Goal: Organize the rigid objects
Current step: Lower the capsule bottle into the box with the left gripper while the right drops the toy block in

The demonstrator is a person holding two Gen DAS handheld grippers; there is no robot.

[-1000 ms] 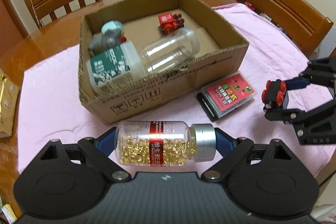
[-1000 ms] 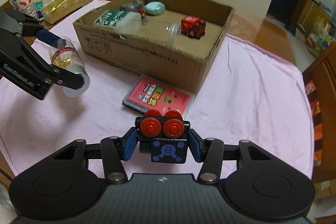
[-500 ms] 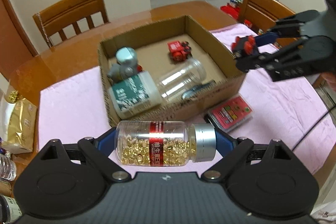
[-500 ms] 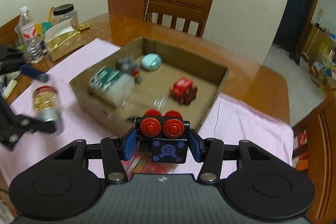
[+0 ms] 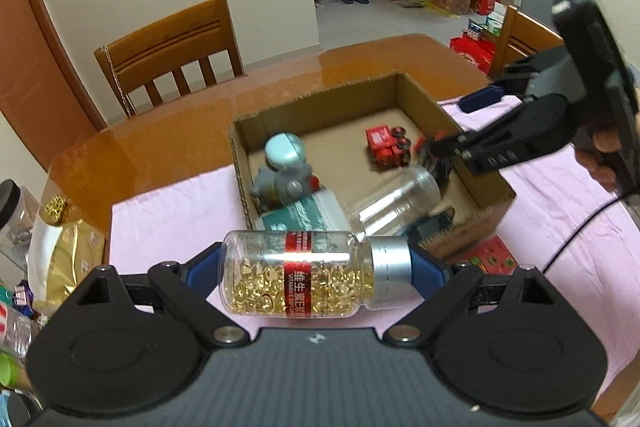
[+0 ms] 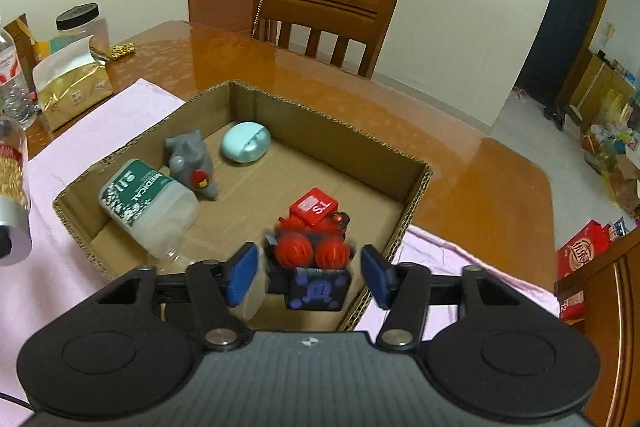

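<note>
My left gripper (image 5: pixel 316 273) is shut on a clear capsule bottle (image 5: pixel 304 279) with a silver cap, held sideways above the pink cloth in front of the cardboard box (image 5: pixel 240 163). My right gripper (image 6: pixel 308 273) is open over the box's near right corner (image 6: pixel 416 195). A black toy block with red wheels (image 6: pixel 316 271) is blurred between its spread blue pads (image 6: pixel 242 275), touching neither. In the box lie a red toy car (image 6: pixel 316 207), a green-labelled bottle (image 6: pixel 148 203), a clear jar (image 5: pixel 396 199), a grey figure (image 6: pixel 192 163) and a mint case (image 6: pixel 246 143).
A flat red-printed case (image 5: pixel 492 257) lies on the pink cloth beside the box. A gold bag (image 6: pixel 72 87), a jar (image 6: pixel 82 27) and a water bottle (image 6: pixel 12 83) stand on the wooden table at the left. Wooden chairs (image 6: pixel 320 15) stand around the table.
My right gripper moved over the box and opened, letting go of the wheeled block. My left gripper rose and pulled back with the capsule bottle still held.
</note>
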